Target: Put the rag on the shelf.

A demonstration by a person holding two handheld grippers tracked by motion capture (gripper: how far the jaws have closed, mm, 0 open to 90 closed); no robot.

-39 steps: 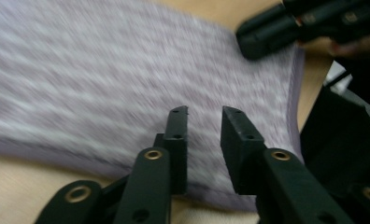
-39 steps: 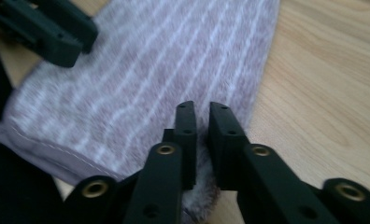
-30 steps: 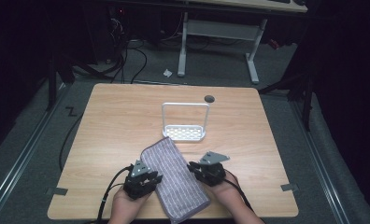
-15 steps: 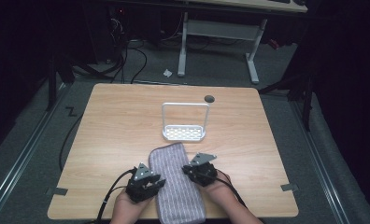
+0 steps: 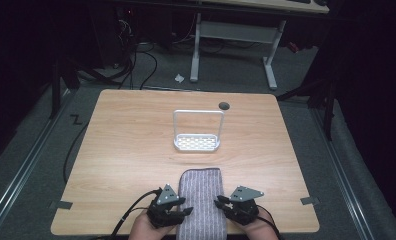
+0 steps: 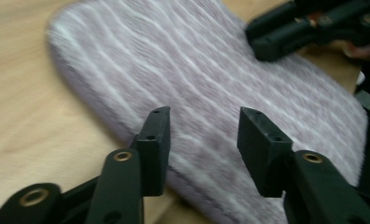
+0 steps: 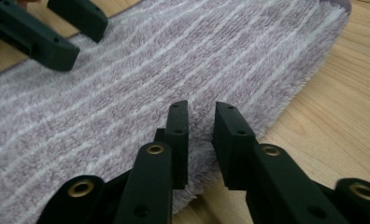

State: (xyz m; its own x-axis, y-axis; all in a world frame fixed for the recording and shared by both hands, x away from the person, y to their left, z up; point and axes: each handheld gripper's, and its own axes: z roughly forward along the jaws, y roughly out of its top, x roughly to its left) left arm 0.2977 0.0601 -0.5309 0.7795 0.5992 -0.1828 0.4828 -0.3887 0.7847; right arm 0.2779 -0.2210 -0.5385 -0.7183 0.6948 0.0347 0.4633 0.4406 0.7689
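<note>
The counter [image 5: 136, 145] under me is a light wood slab with rounded corners, standing on grey carpet. On it, at the middle of the near edge, lies a folded grey towel with pale stripes [image 5: 201, 200], its long side running away from me toward the far edge and its near end reaching the counter's front edge between my hands. Past the towel's far end, about at the counter's centre, stands a small white rack [image 5: 197, 132]: a perforated base with a tall wire hoop rising upright from it, apart from the towel. Close to the far edge, a dark round grommet hole [image 5: 224, 105] sits in the wood.

My left gripper [image 6: 202, 135] is at the towel's left side near the front edge, its jaws standing well apart over the towel's folded edge, holding nothing. In the left gripper view the towel [image 6: 211, 79] is blurred, and my other gripper's jaws reach onto its far side.

My right gripper [image 7: 202, 126] is at the towel's right side, level with the left one. Its jaws stand a narrow gap apart, right at the towel's edge [image 7: 174, 60], with the pile just ahead of them; I cannot tell whether any cloth lies in the gap. In the high view both grippers [image 5: 173, 210] [image 5: 231, 205] flank the towel, tips turned inward.
</note>
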